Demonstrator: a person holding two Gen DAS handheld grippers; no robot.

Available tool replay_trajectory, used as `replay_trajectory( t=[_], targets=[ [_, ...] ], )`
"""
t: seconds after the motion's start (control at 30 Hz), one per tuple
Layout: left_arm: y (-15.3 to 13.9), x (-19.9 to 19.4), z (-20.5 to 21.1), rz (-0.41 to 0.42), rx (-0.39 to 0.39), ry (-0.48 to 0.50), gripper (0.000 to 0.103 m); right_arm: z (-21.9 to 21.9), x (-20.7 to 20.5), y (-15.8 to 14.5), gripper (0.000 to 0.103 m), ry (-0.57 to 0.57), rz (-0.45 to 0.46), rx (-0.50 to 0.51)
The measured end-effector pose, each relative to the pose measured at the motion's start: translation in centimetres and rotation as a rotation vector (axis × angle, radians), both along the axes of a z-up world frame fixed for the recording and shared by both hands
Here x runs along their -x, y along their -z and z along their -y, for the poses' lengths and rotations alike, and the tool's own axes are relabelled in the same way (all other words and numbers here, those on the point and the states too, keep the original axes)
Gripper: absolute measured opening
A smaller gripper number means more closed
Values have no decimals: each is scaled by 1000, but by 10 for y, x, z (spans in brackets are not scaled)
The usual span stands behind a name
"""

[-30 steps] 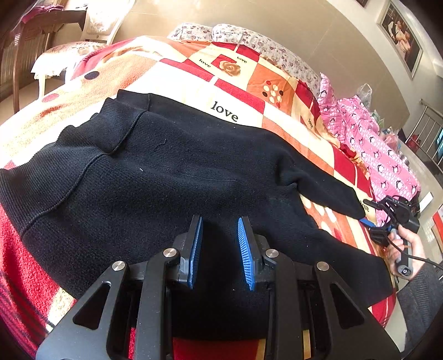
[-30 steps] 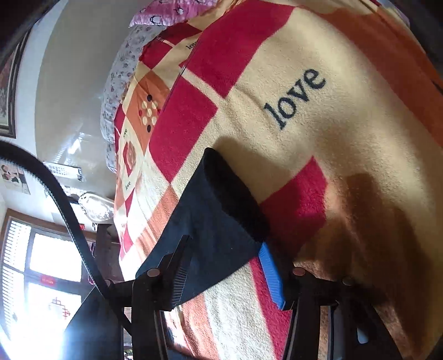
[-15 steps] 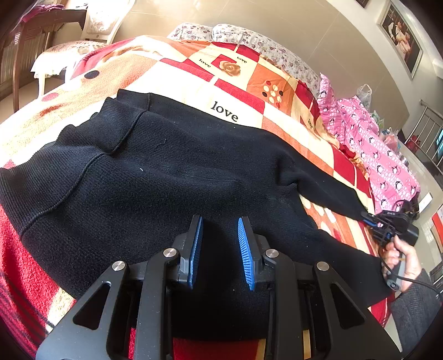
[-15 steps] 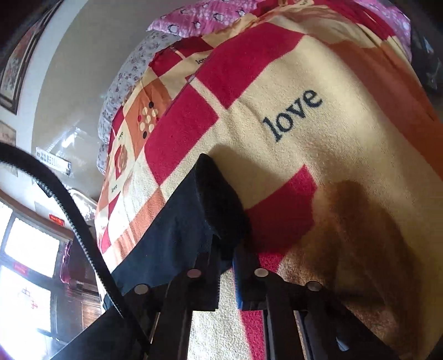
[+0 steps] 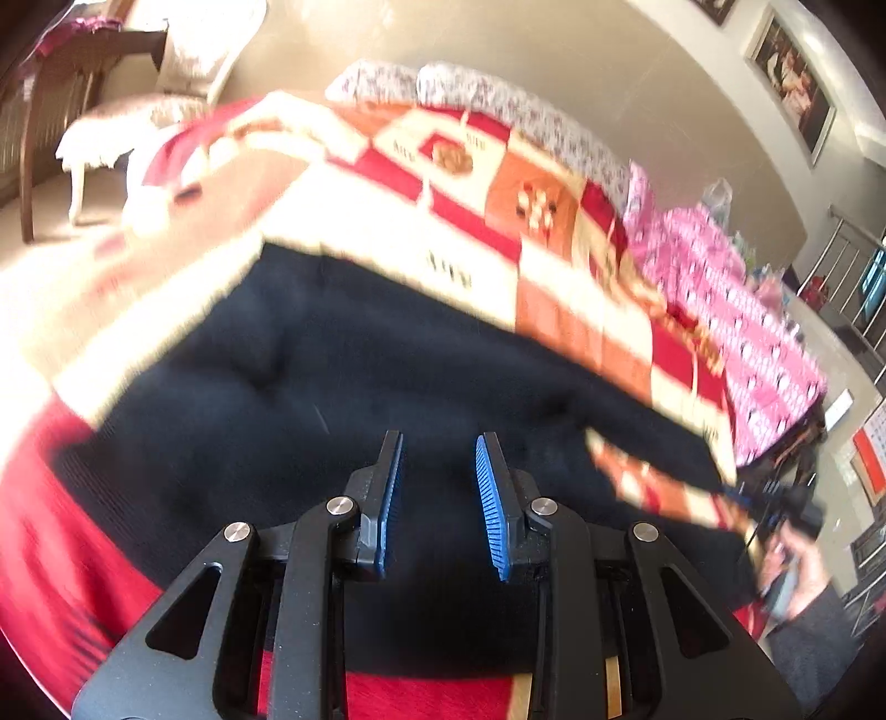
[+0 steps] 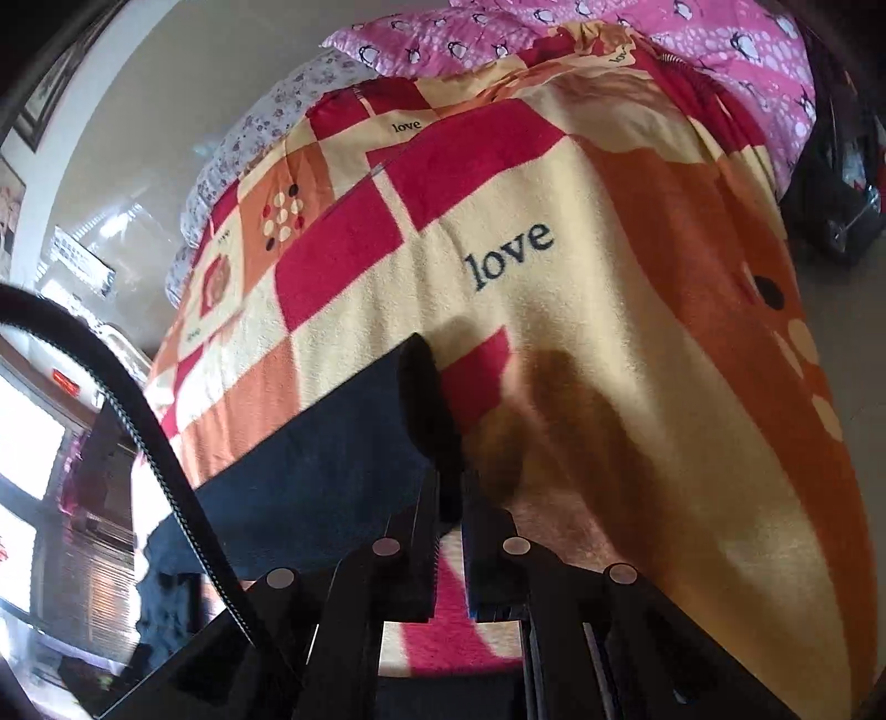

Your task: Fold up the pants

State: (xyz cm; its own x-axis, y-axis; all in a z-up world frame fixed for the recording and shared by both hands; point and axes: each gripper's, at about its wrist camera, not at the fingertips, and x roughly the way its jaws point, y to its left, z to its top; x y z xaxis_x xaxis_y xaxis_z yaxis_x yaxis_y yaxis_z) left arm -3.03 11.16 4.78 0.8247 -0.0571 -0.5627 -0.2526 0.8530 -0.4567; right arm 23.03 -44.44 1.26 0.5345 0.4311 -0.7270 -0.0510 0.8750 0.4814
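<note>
1. Knitwear, a black garment (image 5: 332,387) with ribbed ends, is lying spread across the bed, its long limb stretching toward the lower right of the left wrist view.
2. Its cuff (image 6: 426,399) is sitting pinched in the right gripper (image 6: 451,498), whose jaws have just been closing and are now pressing together on the dark fabric, lifting the end slightly off the blanket.
3. The left gripper (image 5: 437,476) is hovering over the garment's wide lower edge, its blue pads (image 5: 490,498) standing partly apart with nothing between them.
4. The blanket (image 6: 609,360) underneath is showing red, orange and cream squares with the word "love" printed on it.
5. A pink penguin-print cover (image 6: 637,33) is lying bunched along the blanket's far side.
6. Floral pillows (image 5: 498,105) are resting at the head of the bed, and a chair (image 5: 83,99) is standing beyond it.
</note>
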Motion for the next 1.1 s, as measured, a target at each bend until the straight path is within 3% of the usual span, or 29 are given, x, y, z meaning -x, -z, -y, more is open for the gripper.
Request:
replay_trajectory(
  t=[0.07, 0.1, 0.13, 0.17, 0.33, 0.6, 0.73, 0.97, 1.0, 1.1],
  targets=[
    [-20, -6, -26, 22, -38, -13, 37, 7, 2, 5, 4, 7, 34, 43],
    [-29, -16, -41, 27, -65, -7, 66, 11, 2, 6, 4, -3, 52, 36],
    [-34, -27, -55, 37, -85, 15, 84, 13, 3, 8, 4, -15, 73, 32],
    [-37, -39, -70, 39, -101, 33, 85, 16, 6, 11, 6, -28, 97, 13],
    [-14, -106, -135, -143, -158, 115, 85, 21, 7, 16, 10, -35, 110, -54],
    [33, -145, -128, -320, -326, 355, 85, 22, 7, 17, 11, -37, 112, -81],
    [42, -158, -137, -342, -299, 385, 85, 23, 8, 18, 12, -40, 114, -84],
    [42, -166, -131, -261, -337, 411, 85, 23, 9, 18, 13, -40, 114, -88],
    [42, -166, -130, -262, -340, 412, 82, 23, 9, 18, 13, -40, 115, -88],
    [40, -161, -129, -233, -337, 427, 56, 23, 9, 19, 13, -40, 114, -88]
  ],
)
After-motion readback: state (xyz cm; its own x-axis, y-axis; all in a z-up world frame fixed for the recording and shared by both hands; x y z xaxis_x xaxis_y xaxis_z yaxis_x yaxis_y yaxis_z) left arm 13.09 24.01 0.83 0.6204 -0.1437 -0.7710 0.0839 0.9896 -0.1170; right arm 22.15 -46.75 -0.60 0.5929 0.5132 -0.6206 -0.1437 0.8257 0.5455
